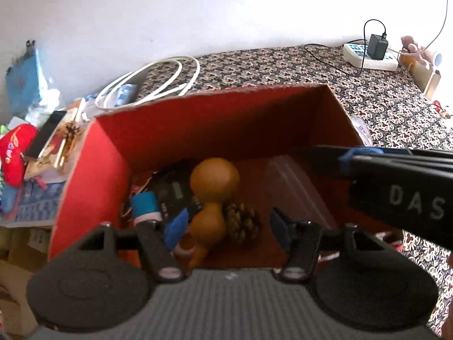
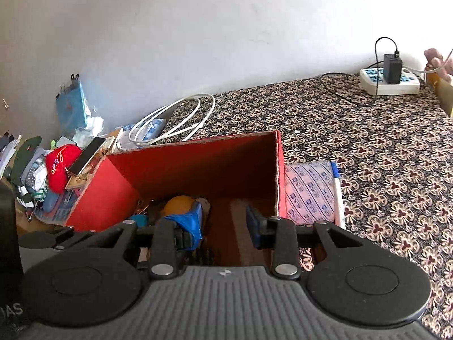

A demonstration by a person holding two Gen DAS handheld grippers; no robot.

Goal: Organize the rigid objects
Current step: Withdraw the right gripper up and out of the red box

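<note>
A plain white wall backs a surface spread with a dark floral-patterned cloth (image 2: 368, 153), and on it stands the landmark here, an open red cardboard box (image 1: 175, 124). Inside the box, toward its left wall, a tan wooden gourd (image 1: 213, 180) lies against a pine cone (image 1: 243, 222), with a dark flat packet (image 1: 175, 195) behind them and a small blue cylinder with a pink band (image 1: 144, 205) at the far left; a clear plastic lid or container (image 1: 300, 189) rests on the box floor toward its right wall. The left gripper (image 1: 226, 223) hovers over the near edge of the box, its blue-padded fingers (image 1: 177, 226) spread apart around the lower bulb of the gourd with nothing pinched between them. The right gripper (image 2: 225, 223) also hangs over the near edge of the box, fingers (image 2: 253, 225) spread wide and holding nothing; from the left wrist view its black body reaches across the right rim. Just outside the right wall of the box lies a pink patterned pack (image 2: 310, 191). Behind the box's back-left corner is a coiled white cable (image 2: 172, 121), and left of the box a red plush toy (image 2: 58, 167) sits under a phone (image 2: 87, 154) amid clutter. Far behind the box to the right, a white power strip (image 2: 389, 83) carries a black charger (image 2: 392, 68).
</note>
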